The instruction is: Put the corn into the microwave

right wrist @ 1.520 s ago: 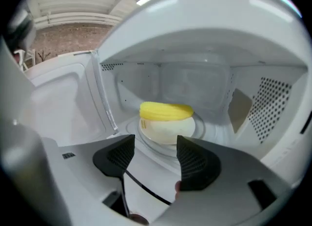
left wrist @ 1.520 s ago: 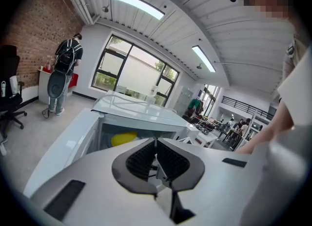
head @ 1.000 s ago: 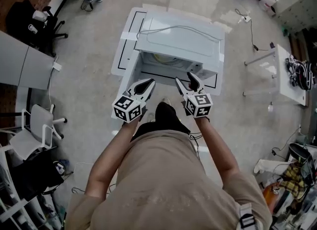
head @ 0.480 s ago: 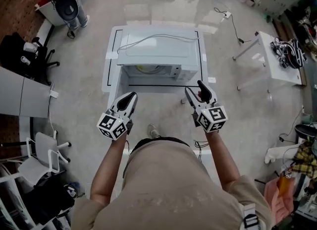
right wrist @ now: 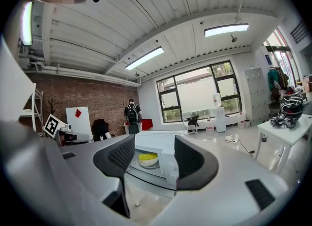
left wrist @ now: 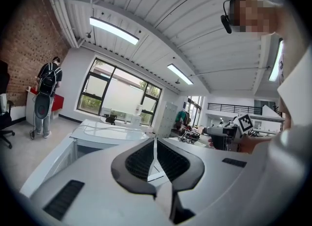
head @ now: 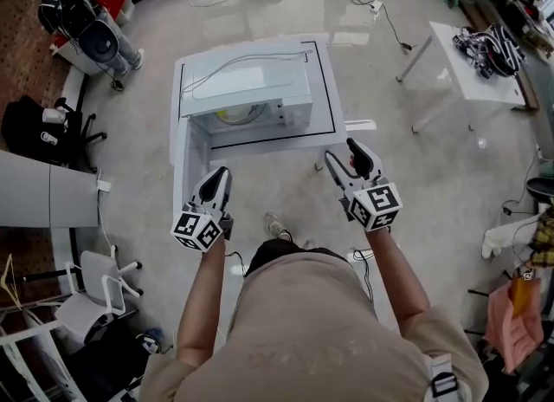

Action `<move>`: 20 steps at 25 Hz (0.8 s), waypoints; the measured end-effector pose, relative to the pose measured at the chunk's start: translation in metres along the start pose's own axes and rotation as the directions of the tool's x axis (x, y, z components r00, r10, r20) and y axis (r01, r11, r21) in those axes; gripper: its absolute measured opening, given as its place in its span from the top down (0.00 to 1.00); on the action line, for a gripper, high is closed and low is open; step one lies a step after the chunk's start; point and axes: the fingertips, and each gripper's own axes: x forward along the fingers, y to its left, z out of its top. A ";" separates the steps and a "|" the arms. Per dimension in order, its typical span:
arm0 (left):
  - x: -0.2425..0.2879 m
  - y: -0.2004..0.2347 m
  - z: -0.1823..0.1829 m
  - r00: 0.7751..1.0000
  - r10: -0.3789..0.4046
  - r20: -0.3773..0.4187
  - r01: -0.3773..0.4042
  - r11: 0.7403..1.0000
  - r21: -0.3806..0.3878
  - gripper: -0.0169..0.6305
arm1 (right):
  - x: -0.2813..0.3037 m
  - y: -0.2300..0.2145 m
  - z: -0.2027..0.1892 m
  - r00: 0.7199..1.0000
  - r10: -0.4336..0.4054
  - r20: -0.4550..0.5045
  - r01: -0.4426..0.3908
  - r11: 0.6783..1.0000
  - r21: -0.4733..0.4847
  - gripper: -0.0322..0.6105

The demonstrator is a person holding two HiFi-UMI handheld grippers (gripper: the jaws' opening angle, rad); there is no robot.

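Note:
The white microwave (head: 247,87) stands on a low white table (head: 322,88) ahead of me, its door (head: 189,162) swung open to the left. Something yellow, the corn (head: 232,115), lies on the plate inside; the right gripper view shows the corn (right wrist: 147,159) there too. My left gripper (head: 220,175) is held off the table's near left corner, jaws shut and empty. My right gripper (head: 344,156) hangs over the floor to the right, jaws open and empty. Both are well short of the microwave (left wrist: 105,131).
A person with a backpack (head: 76,12) stands at the far left by a red-topped stand. Black chairs (head: 36,127) and a grey desk (head: 35,197) line the left. A white table (head: 472,67) with gear stands at right. A cable (head: 389,23) crosses the floor.
The view and both grippers have backed away from the microwave, which now sits farther off. The grippers have spread apart, and the left one's jaws have come together.

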 end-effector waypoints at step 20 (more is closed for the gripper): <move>-0.087 -0.101 -0.050 0.998 0.061 -0.011 -0.061 0.996 0.058 0.96 | -0.155 -0.020 -0.058 0.997 -0.064 -0.050 0.062 0.997 -0.034 0.55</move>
